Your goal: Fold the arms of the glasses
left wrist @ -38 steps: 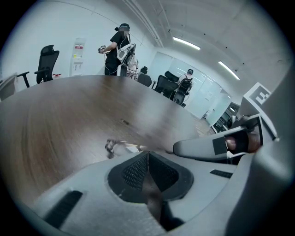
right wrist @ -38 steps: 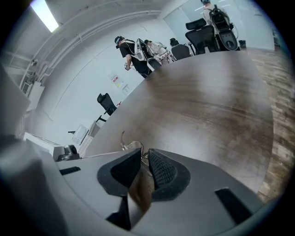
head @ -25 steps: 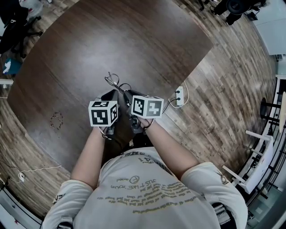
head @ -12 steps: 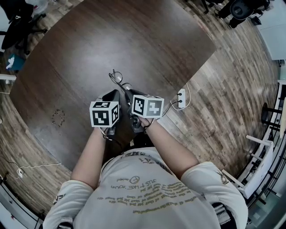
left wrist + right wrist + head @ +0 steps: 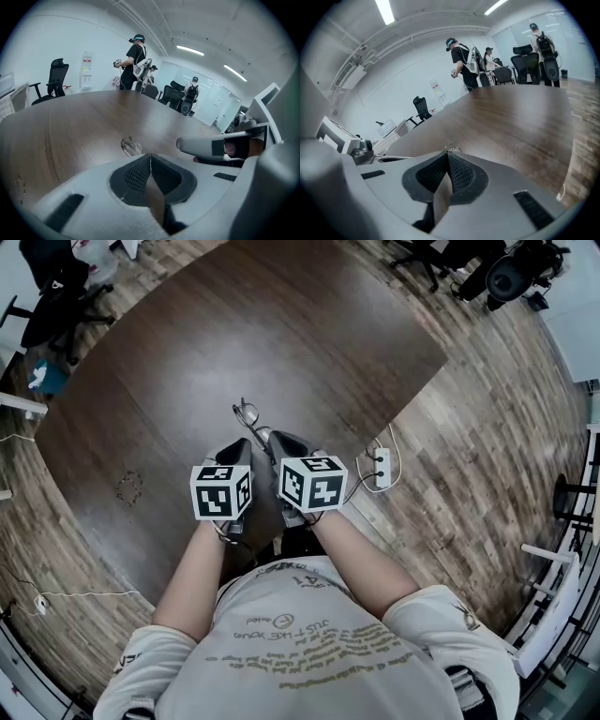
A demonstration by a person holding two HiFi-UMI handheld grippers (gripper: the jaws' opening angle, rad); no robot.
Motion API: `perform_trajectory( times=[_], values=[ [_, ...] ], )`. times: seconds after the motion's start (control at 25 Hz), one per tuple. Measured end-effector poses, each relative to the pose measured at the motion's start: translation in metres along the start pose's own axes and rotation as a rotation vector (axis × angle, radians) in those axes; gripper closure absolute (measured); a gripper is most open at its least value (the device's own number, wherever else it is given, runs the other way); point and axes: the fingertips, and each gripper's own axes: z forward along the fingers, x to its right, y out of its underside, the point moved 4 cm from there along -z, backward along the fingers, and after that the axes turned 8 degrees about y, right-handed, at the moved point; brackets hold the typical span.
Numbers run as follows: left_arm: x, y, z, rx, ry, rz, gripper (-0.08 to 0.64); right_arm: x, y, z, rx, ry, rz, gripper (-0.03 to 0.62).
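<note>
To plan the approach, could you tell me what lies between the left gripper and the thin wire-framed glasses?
Only bare dark brown wooden table before the glasses, in the left gripper view.

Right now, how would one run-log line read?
left claw: shut, empty | right claw: just closed, empty | glasses: on table, just beyond claw tips, not gripped

Ceiling strips [image 5: 386,11] light evenly; fisheye edges bend, corners vignette dark.

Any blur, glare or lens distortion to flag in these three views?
Head view: heavy fisheye, table edges bow; glasses tiny but legible. Left gripper view: black vignette corners, glasses slightly soft. Right gripper view: ceiling lights blown out, table grain smeared.
</note>
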Motion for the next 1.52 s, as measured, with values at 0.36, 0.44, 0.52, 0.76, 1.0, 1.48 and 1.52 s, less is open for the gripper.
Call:
perform_trajectory(
  times=[0.36, 0.44, 0.52, 0.76, 1.0, 1.48, 1.52],
  values=[
    [0.050, -0.037, -0.039, 0.186, -0.087, 0.053, 0.545, -0.013, -0.054, -0.069, 0.215, -0.083, -0.129, 0.578],
    [0.062, -0.046, -0.048, 0.218, -0.098, 0.068, 0.545, -0.013, -0.067, -0.086, 0.266, -0.102, -0.146, 0.578],
    [0.071, -0.057, -0.061, 0.261, -0.113, 0.087, 0.545, -0.015, -0.080, -0.101, 0.318, -0.118, -0.169, 0.578],
    [0.098, -0.101, -0.109, 0.442, -0.272, 0.297, 0.545, -0.028, -0.113, -0.138, 0.462, -0.177, -0.270, 0.578],
    [0.128, -0.109, -0.132, 0.543, -0.338, 0.330, 0.545, -0.023, -0.126, -0.164, 0.550, -0.224, -0.348, 0.578],
    [0.130, -0.099, -0.140, 0.590, -0.329, 0.182, 0.545, -0.022, -0.116, -0.170, 0.566, -0.279, -0.434, 0.578],
    [0.130, -0.098, -0.139, 0.588, -0.326, 0.175, 0.545, -0.021, -0.115, -0.170, 0.561, -0.277, -0.432, 0.578]
  ],
)
